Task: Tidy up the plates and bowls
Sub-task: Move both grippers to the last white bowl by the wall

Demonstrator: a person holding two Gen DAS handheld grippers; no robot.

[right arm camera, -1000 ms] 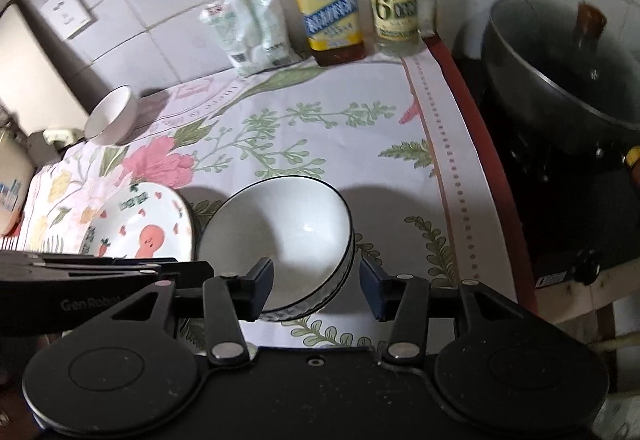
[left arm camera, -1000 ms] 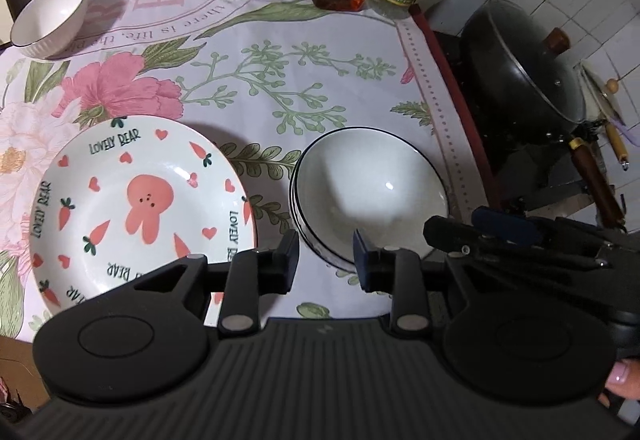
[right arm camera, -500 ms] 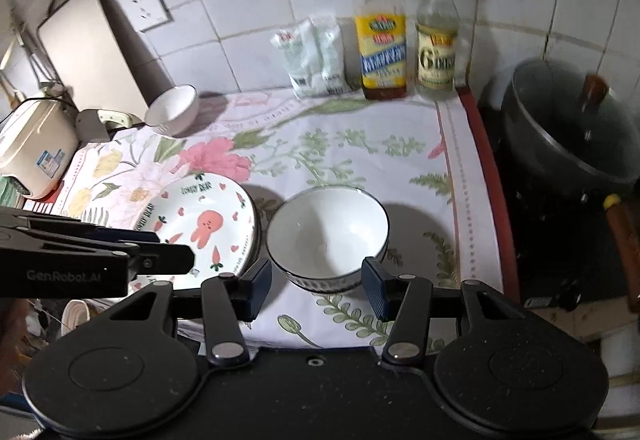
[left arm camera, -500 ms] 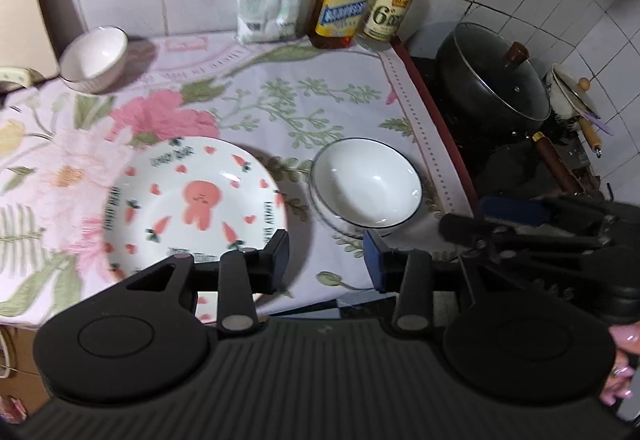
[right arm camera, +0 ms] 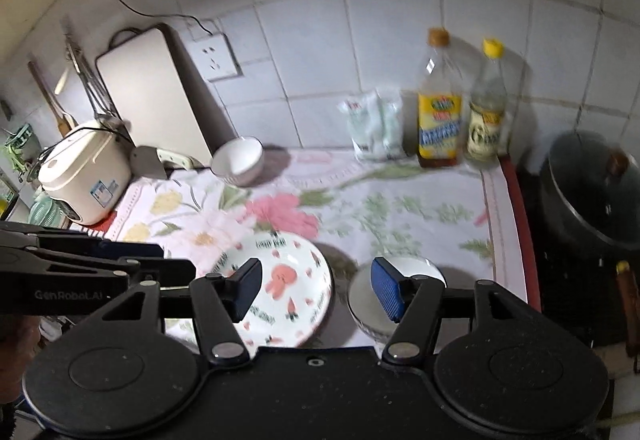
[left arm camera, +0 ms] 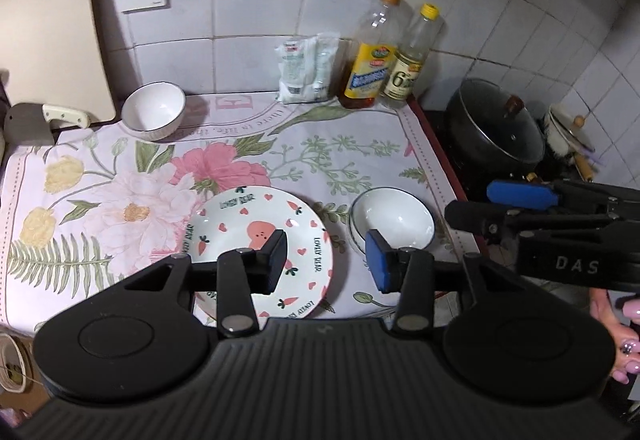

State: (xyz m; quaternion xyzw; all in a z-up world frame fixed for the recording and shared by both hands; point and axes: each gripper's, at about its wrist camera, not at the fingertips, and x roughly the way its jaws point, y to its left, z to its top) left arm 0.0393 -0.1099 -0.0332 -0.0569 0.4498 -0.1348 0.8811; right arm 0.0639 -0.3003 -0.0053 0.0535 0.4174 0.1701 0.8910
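Observation:
A white plate with a pink bunny and carrots (left arm camera: 244,236) (right arm camera: 288,280) lies on the floral cloth near the front edge. A white bowl with a dark rim (left arm camera: 394,222) (right arm camera: 364,300) stands just right of it, on more bowls beneath. A small white ribbed bowl (left arm camera: 154,111) (right arm camera: 238,160) stands at the back left. My left gripper (left arm camera: 326,264) is open and empty, held high above the plate and bowl. My right gripper (right arm camera: 316,290) is open and empty, also high above them; it shows at the right in the left wrist view (left arm camera: 520,208).
Two bottles (left arm camera: 374,52) and a white packet (left arm camera: 306,68) stand at the back wall. A black lidded pot (left arm camera: 496,132) sits on the stove at right. A cutting board (left arm camera: 48,28) and cleaver (left arm camera: 30,120) are at back left, a rice cooker (right arm camera: 84,176) farther left.
Both grippers have drawn back and up from the plate and bowl, so these look smaller and more of the counter and wall shows. Both stay open and empty.

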